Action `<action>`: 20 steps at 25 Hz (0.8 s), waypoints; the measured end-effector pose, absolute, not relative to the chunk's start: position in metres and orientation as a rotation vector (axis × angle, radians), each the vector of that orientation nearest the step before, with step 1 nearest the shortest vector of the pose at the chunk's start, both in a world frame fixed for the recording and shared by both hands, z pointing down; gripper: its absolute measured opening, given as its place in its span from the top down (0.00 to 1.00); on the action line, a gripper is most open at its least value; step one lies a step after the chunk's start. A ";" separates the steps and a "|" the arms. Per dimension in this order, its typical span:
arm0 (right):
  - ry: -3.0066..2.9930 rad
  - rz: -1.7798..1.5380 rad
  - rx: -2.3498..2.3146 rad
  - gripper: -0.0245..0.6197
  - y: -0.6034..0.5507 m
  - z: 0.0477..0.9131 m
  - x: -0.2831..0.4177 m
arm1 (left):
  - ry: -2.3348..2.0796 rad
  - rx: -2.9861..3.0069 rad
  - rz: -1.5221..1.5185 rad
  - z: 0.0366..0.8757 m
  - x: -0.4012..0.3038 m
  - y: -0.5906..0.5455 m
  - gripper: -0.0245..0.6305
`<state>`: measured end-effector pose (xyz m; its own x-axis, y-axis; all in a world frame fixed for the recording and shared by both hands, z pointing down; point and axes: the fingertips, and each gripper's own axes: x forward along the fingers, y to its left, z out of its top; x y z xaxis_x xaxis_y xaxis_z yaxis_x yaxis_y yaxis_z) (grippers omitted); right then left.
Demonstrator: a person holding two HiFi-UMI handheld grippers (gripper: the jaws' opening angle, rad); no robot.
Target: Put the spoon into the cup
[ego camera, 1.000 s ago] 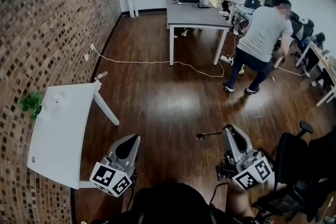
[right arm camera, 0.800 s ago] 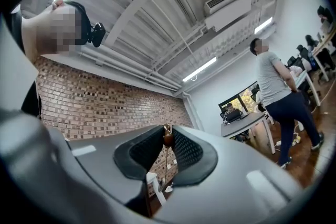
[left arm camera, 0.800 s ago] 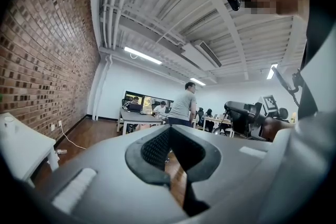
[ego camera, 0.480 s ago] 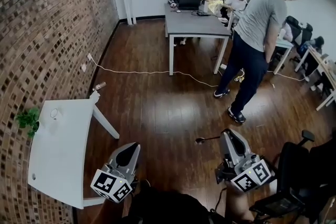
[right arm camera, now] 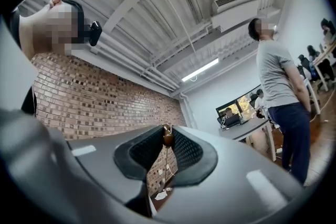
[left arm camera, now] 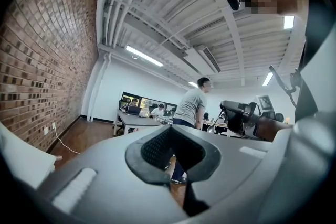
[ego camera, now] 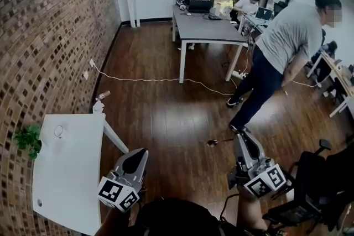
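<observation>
Right gripper view: the spoon (right arm camera: 168, 137) is pinched by its thin handle between the closed jaws of the right gripper (right arm camera: 166, 148).
Head view puts its bowl sticking out to the left of that gripper over the wooden floor (ego camera: 166, 113), well apart from the cup (ego camera: 58, 131) on the white table (ego camera: 66, 179) by the brick wall (ego camera: 44, 36). The left gripper (ego camera: 135, 155) is empty, its jaws a narrow slit apart. A person in a grey shirt (ego camera: 287, 36) stands beyond, near a grey desk (ego camera: 204, 27).
</observation>
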<state>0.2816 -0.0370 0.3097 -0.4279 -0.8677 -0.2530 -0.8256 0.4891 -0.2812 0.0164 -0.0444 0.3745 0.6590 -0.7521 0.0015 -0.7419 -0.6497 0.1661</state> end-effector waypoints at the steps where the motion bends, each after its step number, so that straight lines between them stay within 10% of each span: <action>1: 2.373 -0.160 -1.432 0.87 -0.043 0.309 0.274 | -1.230 2.715 -0.101 0.375 0.008 -0.048 0.97; 20: 2.422 -0.198 -1.420 0.87 -0.153 0.317 0.199 | -1.319 2.610 -0.128 0.400 -0.078 -0.138 0.97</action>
